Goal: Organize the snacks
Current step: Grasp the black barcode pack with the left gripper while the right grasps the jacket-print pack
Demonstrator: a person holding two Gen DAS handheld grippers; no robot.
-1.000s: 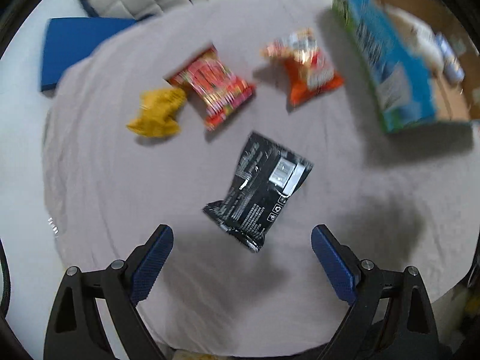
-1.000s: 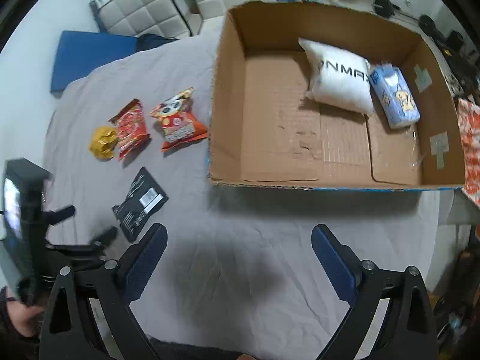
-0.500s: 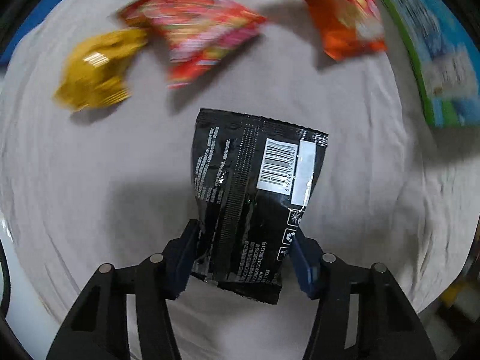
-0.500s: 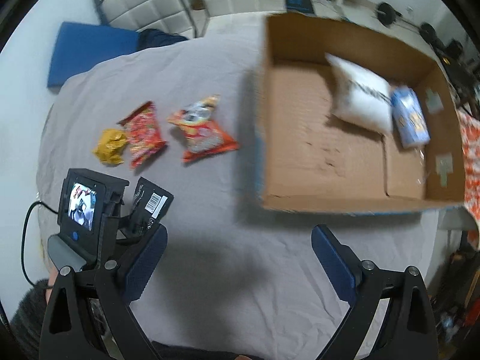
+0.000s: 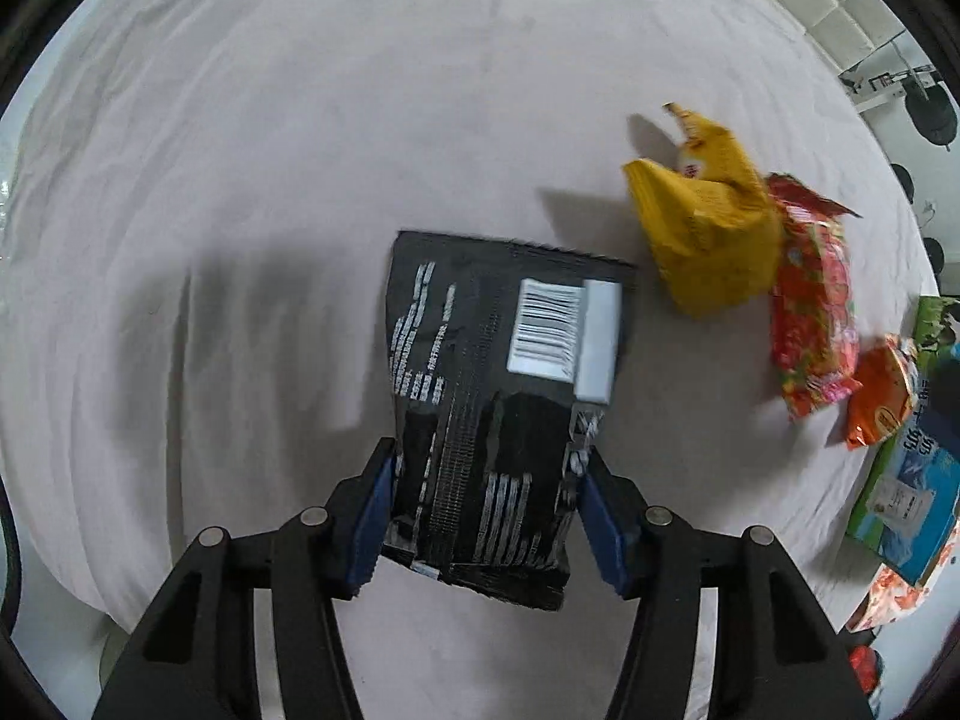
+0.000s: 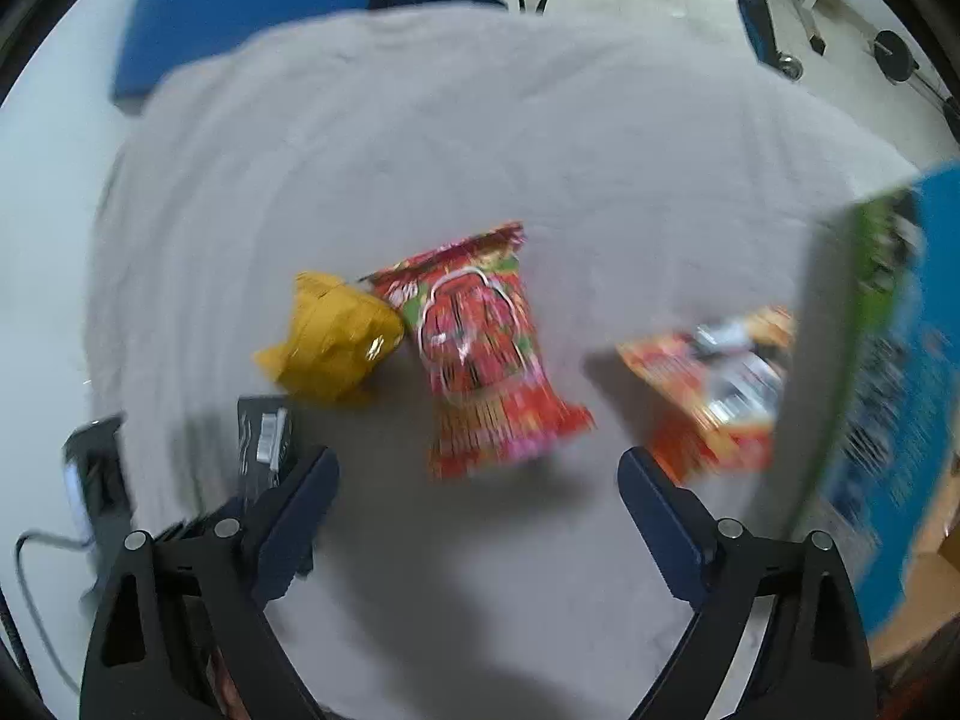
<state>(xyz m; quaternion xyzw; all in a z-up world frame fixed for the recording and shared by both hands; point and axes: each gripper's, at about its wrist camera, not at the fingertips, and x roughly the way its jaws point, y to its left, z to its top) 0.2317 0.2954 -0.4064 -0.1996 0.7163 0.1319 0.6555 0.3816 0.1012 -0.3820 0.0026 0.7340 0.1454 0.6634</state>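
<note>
- On the grey cloth covering the table (image 5: 300,180), the black snack packet (image 5: 504,396) is lying flat with its barcode side up, and the left tongs (image 5: 483,507) are clamping its near end: both blue pads are pressing against the packet's side edges.
- The left tongs' jaws have just been closing, with the black snack packet between them, and are now gripping it.
- Just beyond the black snack packet's far right corner, the yellow snack bag (image 5: 708,234) is sitting crumpled, apart from the packet.
- Touching the yellow snack bag on the side away from the black snack packet, the red snack bag (image 5: 810,324) is lying lengthwise.
- Further from the black snack packet, past the red snack bag, the orange snack bag (image 5: 882,396) is lying near the wall of the blue and green cardboard box (image 5: 906,498).
- In the right wrist view, the right tongs (image 6: 477,492) are standing wide open with nothing between their pads, and their jaws have just been closing a little; they are hovering over the cloth just in front of the red snack bag (image 6: 480,348).
- In that same view the black snack packet (image 6: 264,438) is showing at the lower left, near the yellow snack bag (image 6: 330,348), partly hidden behind the right tongs' left finger (image 6: 300,510).
- A blue mat (image 6: 240,6) is lying on the floor beyond the table, well apart from the black snack packet.
</note>
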